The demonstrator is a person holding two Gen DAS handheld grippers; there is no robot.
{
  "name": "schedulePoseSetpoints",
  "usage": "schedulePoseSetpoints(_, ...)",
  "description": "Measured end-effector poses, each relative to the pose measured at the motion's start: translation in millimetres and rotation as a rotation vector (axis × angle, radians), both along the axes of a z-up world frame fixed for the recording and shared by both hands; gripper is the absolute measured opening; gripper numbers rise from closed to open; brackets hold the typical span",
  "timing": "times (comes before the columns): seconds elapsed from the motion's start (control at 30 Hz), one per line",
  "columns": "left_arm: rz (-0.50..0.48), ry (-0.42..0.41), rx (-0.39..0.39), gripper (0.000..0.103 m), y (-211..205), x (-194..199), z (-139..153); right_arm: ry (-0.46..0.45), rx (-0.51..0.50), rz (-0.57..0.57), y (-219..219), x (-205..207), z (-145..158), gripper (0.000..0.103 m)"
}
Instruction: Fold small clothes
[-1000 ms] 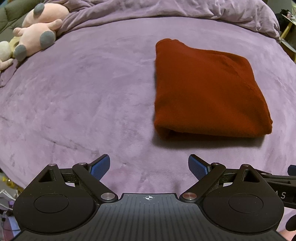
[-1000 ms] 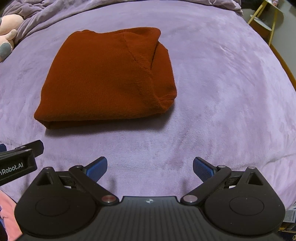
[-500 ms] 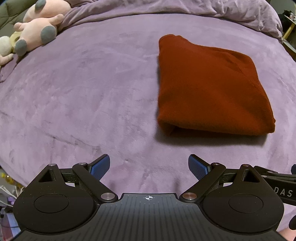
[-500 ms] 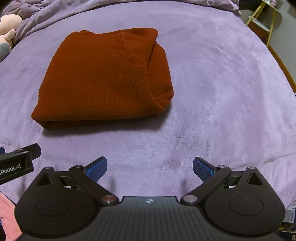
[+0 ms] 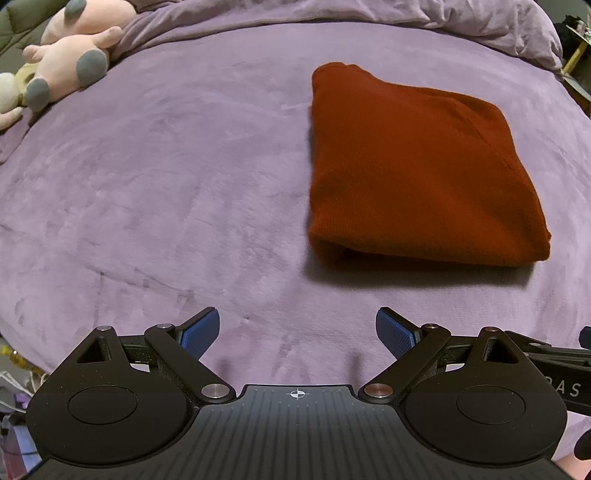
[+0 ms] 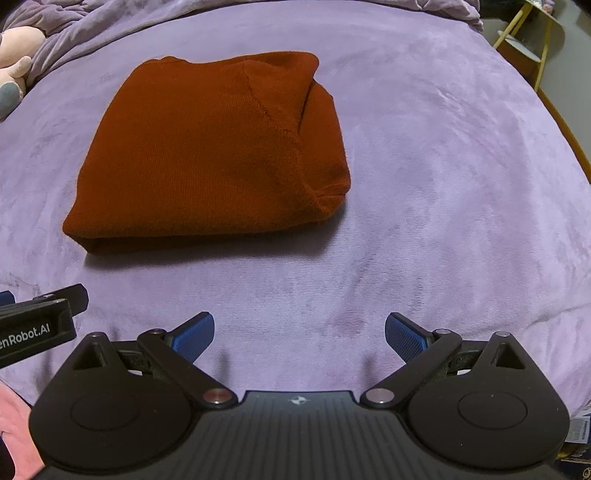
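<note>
A rust-red knitted garment (image 5: 413, 170) lies folded into a thick rectangle on the purple bedspread (image 5: 166, 177). It also shows in the right wrist view (image 6: 210, 155), left of centre. My left gripper (image 5: 297, 332) is open and empty, hovering near the bed's front edge, short of the garment and to its left. My right gripper (image 6: 299, 334) is open and empty, also near the front edge, below the garment's right corner. Neither touches the cloth.
A pink and grey plush toy (image 5: 70, 62) lies at the far left of the bed. A bunched purple duvet (image 5: 369, 14) runs along the back. A yellow-framed stand (image 6: 532, 40) is beyond the bed's right side. The left gripper's body (image 6: 37, 325) shows in the right wrist view.
Both grippers have drawn back a little from the garment and risen slightly. The garment has not moved. Both jaws stayed open.
</note>
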State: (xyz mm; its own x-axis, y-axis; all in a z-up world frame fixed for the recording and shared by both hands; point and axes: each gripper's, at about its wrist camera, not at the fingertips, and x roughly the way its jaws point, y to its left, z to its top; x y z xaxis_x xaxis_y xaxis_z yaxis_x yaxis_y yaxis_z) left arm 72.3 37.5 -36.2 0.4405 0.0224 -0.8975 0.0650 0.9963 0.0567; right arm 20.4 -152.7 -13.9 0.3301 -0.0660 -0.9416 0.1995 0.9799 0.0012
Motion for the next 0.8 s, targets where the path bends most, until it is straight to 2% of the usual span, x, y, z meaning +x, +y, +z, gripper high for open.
schedulePoseSetpoints(0.8, 0.0, 0.001, -0.004, 0.095, 3.3, -0.6, -0.6, 0.003, 0.001, -0.001, -0.1, 2.0, 2.0, 0.099)
